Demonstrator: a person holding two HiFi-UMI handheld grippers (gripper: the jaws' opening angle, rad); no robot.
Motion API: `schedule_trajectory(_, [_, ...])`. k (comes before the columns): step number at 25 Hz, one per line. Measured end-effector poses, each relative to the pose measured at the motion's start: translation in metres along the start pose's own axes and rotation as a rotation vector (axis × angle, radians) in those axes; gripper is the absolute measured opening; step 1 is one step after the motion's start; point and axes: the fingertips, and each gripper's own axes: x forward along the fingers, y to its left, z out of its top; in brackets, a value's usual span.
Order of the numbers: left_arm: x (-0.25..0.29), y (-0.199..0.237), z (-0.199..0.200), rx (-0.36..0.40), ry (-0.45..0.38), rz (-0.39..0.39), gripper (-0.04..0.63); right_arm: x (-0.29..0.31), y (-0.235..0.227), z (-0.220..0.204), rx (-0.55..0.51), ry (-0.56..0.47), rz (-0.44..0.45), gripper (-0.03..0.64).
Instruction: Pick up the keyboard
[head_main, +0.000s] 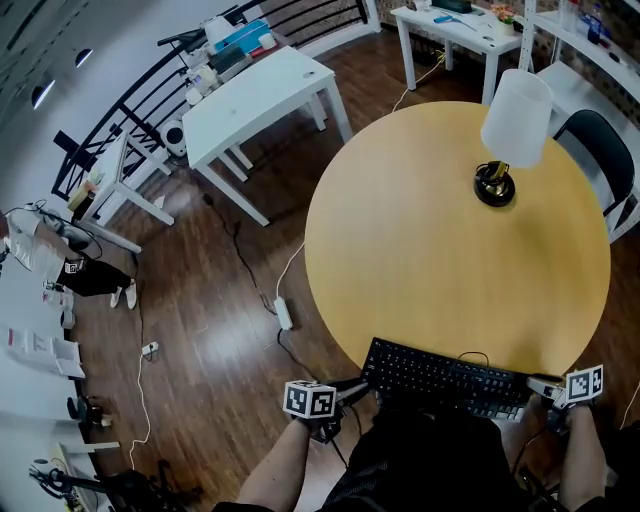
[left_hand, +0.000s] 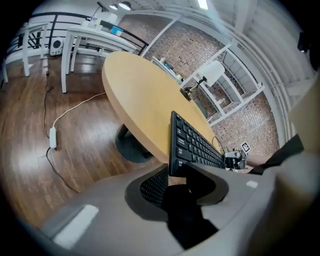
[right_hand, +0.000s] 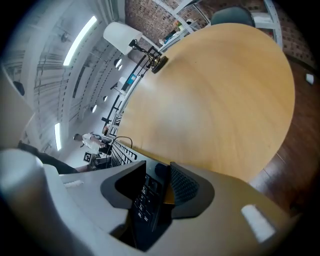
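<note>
In the head view the tips of the left gripper (head_main: 352, 391) and the right gripper (head_main: 540, 387) cannot be made out where they meet the ends of the keyboard (head_main: 445, 378), and the person's forearms (head_main: 285, 465) run off the bottom edge. The lamp shade (head_main: 517, 117) hides most of the lamp's stem, the chair (head_main: 600, 150) is cut by the right edge, and the clutter (head_main: 232, 52) on the white desk (head_main: 260, 100) is too small to name.

No words or numbers can be read. The white print on the keyboard (head_main: 443, 378) is too small.
</note>
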Motion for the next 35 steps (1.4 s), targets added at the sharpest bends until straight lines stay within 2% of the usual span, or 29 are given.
schedule_trajectory(3, [-0.013,0.015,-0.003,0.029,0.024,-0.051,0.306,0.015,0.013,-0.013,-0.007,0.001,0.013,0.161])
schedule_trajectory(6, [-0.028,0.026,0.002,0.0,0.048,-0.063,0.373,0.028,0.021,-0.011,0.002,0.014,0.011,0.158])
schedule_trajectory(10, [-0.019,0.003,0.002,0.025,0.055,-0.098,0.347,0.01,0.014,-0.017,0.057,0.009,-0.053,0.155])
schedule_trajectory(13, [-0.01,-0.016,-0.001,0.07,0.033,-0.087,0.333,-0.011,0.005,-0.023,0.077,-0.014,-0.074,0.158])
schedule_trajectory(16, [-0.009,-0.027,-0.01,0.067,0.047,-0.109,0.33,-0.023,0.004,-0.028,0.092,-0.058,-0.068,0.143])
schedule_trajectory(21, [-0.013,-0.027,-0.037,0.069,0.145,-0.146,0.324,-0.026,0.006,-0.039,0.079,-0.058,-0.041,0.124])
schedule_trajectory(23, [-0.015,-0.026,-0.045,0.053,0.141,-0.152,0.324,-0.031,0.009,-0.046,0.045,-0.065,-0.029,0.124])
schedule_trajectory(27, [-0.018,-0.019,-0.039,0.045,0.124,-0.149,0.325,-0.029,0.018,-0.046,0.011,-0.133,0.004,0.188])
schedule_trajectory(31, [-0.018,-0.023,-0.046,0.046,0.134,-0.151,0.325,-0.026,0.008,-0.084,0.135,-0.086,0.016,0.221])
schedule_trajectory(34, [-0.008,-0.036,-0.044,0.053,0.13,-0.146,0.329,-0.026,0.0,-0.09,0.108,-0.055,0.016,0.218])
schedule_trajectory(35, [-0.004,-0.041,-0.043,0.063,0.126,-0.142,0.336,-0.03,-0.002,-0.089,0.089,-0.058,0.012,0.186])
